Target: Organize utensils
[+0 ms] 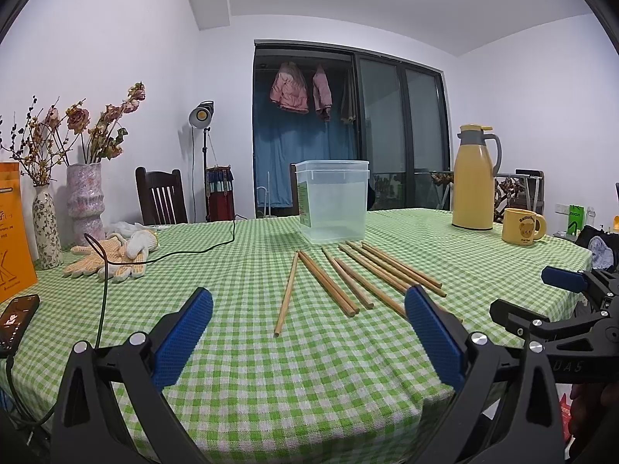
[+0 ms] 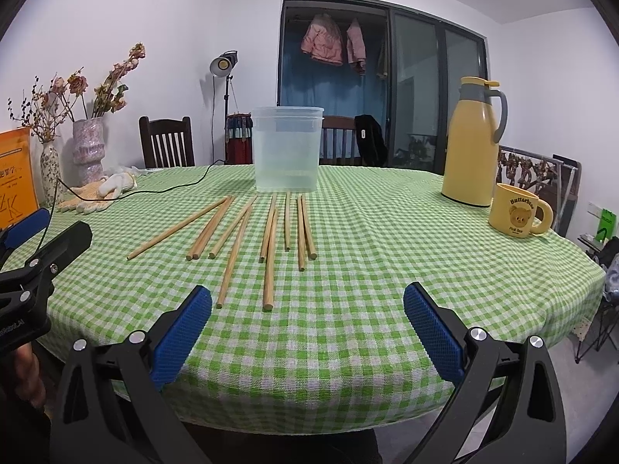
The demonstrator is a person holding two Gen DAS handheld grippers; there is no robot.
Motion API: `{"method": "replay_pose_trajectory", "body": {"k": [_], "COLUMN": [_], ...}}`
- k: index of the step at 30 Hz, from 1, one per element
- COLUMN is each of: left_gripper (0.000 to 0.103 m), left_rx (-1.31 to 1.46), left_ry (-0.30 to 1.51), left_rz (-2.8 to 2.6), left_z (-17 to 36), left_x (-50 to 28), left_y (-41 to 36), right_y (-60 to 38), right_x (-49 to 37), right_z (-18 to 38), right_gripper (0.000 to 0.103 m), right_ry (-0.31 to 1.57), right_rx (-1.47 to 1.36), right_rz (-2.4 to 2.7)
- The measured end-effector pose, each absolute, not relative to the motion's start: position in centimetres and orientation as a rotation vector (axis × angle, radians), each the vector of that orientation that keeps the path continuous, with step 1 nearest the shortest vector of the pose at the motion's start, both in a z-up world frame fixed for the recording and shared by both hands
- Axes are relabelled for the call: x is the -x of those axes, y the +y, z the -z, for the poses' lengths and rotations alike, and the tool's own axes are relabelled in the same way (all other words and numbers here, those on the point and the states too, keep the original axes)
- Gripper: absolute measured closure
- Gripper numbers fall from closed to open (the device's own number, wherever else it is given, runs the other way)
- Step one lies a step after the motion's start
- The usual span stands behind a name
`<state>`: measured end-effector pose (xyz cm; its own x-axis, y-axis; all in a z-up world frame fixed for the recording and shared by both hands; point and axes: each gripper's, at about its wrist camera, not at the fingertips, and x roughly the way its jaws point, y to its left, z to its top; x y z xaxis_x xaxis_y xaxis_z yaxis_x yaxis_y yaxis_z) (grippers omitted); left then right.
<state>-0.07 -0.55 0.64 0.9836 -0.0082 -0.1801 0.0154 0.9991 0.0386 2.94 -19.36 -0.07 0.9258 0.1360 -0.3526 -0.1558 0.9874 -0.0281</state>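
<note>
Chopsticks (image 2: 247, 232) loose on table w/ container (image 2: 286, 147); both grippers' fingers apart.

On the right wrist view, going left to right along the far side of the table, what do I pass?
Orange booklet → small floral vase → pink vase → work gloves → clear plastic container → yellow thermos jug → yellow bear mug.

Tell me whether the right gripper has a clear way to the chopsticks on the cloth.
Probably yes. The right gripper is open and empty, and the chopsticks lie loose on the tablecloth just ahead of it, with nothing between; the tub stands behind them.
</note>
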Motion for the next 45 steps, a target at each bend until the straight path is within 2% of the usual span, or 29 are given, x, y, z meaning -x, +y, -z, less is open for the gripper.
{"method": "replay_pose_trajectory", "body": {"k": [36, 45], "left_gripper": [0.006, 0.006], "left_rx": [-0.041, -0.04], "left_ry": [0.191, 0.275], "left_rz": [0.017, 0.073], "left_z": [-0.1, 0.9], "left_x": [0.3, -1.0], "left_y": [-0.6, 0.2], "right_y": [-20.0, -19.1], "right_x": [-3.0, -3.4], "right_z": [-0.1, 0.3], "right_gripper": [0.007, 0.007], "right_ry": [0.358, 0.377], "right_rx": [0.018, 0.043], "right_rz": [-0.208, -0.253]}}
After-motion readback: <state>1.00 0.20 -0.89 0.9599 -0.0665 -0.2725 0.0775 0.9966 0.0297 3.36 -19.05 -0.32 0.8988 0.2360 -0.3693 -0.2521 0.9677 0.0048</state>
